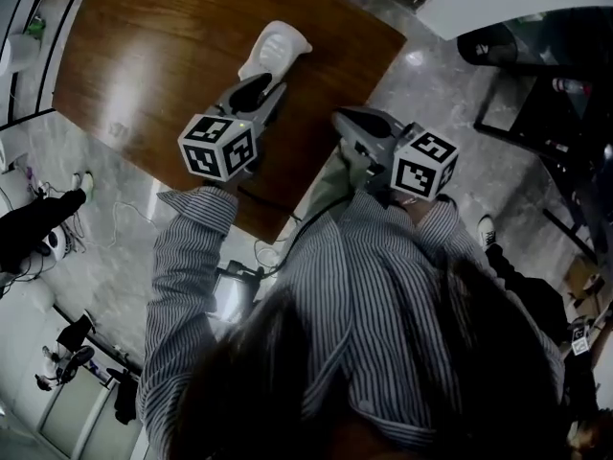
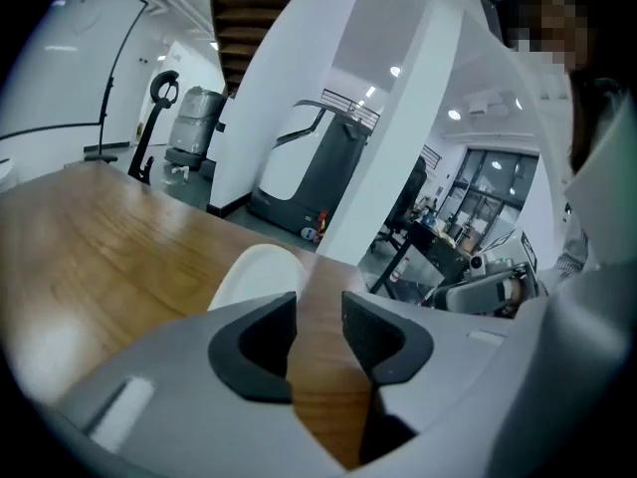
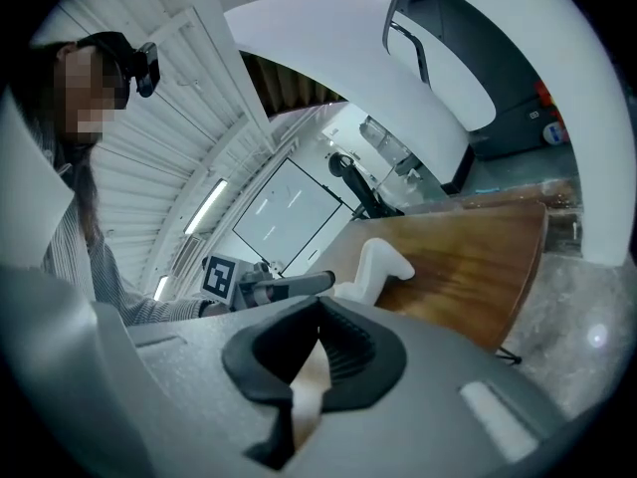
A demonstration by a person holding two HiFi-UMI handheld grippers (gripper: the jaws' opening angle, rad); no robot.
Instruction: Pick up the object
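A white moulded plastic object (image 1: 275, 48) lies on the brown wooden table (image 1: 144, 56), towards its far right side. My left gripper (image 1: 266, 82) sits just behind it, jaws pointing at it. In the left gripper view the left gripper (image 2: 318, 312) is open by a narrow gap with only table showing between the pads, and the white object (image 2: 254, 275) lies just ahead, slightly left. My right gripper (image 1: 342, 118) hovers off the table's near right edge. Its pads meet in the right gripper view (image 3: 318, 312), with nothing gripped. That view shows the white object (image 3: 383, 267) farther off.
The table's near edge (image 1: 278, 228) runs under my arms, with grey tiled floor and cables (image 1: 124, 218) beyond it. A black desk frame (image 1: 536, 75) stands at the right. A white pillar (image 2: 398, 137) and office furniture rise beyond the table.
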